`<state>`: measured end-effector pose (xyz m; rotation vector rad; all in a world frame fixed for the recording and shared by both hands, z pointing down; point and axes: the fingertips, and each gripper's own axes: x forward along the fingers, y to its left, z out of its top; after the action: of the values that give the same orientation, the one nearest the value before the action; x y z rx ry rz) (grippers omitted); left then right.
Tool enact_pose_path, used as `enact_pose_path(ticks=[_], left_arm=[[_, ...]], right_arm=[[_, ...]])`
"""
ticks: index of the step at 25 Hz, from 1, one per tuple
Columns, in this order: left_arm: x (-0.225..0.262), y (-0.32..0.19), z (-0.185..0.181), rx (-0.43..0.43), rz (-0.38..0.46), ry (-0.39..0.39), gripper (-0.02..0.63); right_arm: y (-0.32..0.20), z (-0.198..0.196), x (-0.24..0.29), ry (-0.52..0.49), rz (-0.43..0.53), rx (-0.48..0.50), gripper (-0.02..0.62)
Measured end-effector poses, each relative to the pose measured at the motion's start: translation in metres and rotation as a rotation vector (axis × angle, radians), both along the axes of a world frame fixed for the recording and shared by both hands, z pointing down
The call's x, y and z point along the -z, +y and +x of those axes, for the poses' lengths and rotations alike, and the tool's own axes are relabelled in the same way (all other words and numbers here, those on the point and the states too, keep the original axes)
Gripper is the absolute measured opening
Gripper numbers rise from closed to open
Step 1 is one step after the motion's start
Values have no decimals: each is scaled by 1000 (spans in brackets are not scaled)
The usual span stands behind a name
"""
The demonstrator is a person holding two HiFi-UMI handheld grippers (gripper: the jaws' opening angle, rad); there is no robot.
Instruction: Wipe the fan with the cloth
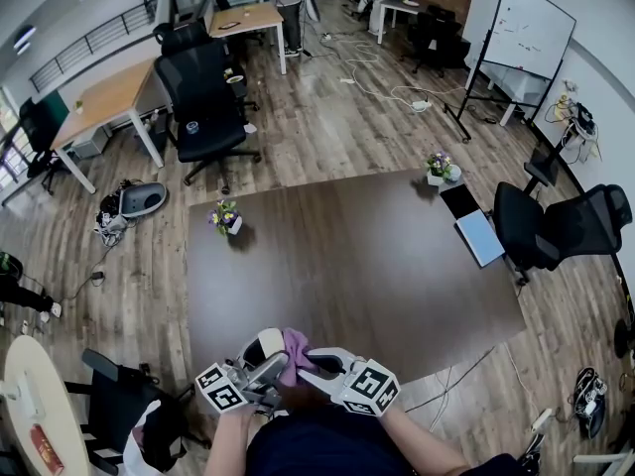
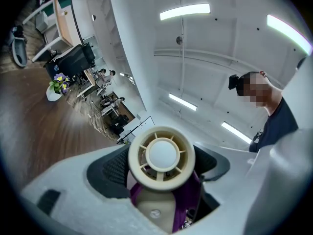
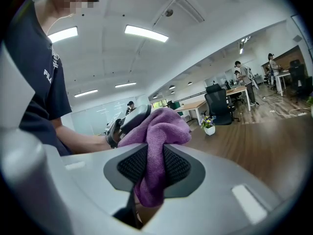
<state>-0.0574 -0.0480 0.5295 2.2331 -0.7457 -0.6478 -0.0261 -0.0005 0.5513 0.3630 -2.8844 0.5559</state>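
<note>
Purple cloth (image 3: 157,131) clamped in our right gripper (image 3: 154,166) | our left gripper (image 2: 164,174) grips the cream fan (image 2: 161,155) | white pot (image 1: 235,226) on the table (image 1: 377,266) holds flowers (image 1: 222,212).

Small cream fan (image 2: 162,156) w/ round grille; bunched purple cloth (image 3: 157,131) pressed vs. it.

The cloth (image 3: 159,131) is purple. The fan (image 2: 161,155) is cream with a white middle. The right hand-held gripper (image 3: 154,166) is light grey, and its pads (image 3: 131,166) are black with tiny bumps. The cubes (image 1: 369,385) have black and white squares. The surface (image 1: 377,266) is dark brown. The floor (image 1: 327,127) is brown with wood stripes. The flowers (image 1: 223,213) are purple and yellow.
</note>
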Motion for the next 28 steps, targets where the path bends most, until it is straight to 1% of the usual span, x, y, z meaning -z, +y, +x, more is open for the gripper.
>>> enact_pose_path(ticks=[2, 6, 13, 18, 22, 26, 28], left_arm=[[2, -2, -1, 6, 4, 8, 380], [7, -5, 0, 2, 26, -25, 382], [8, -4, -4, 10, 24, -32, 382], [6, -2, -3, 7, 22, -29, 381], [5, 0, -4, 2, 25, -46, 382], [5, 4, 3, -14, 51, -99, 382], [6, 5, 4, -11, 60, -110, 380]], right_arm=[[6, -3, -3, 18, 5, 23, 101], [17, -9, -12, 51, 7, 57, 101], [27, -10, -20, 71, -13, 83, 101], [35, -9, -31, 120, -5, 102, 101], [38, -9, -40, 135, -24, 99, 103], [32, 1, -61, 203, -37, 63, 103], [25, 11, -80, 289, -14, 31, 103]])
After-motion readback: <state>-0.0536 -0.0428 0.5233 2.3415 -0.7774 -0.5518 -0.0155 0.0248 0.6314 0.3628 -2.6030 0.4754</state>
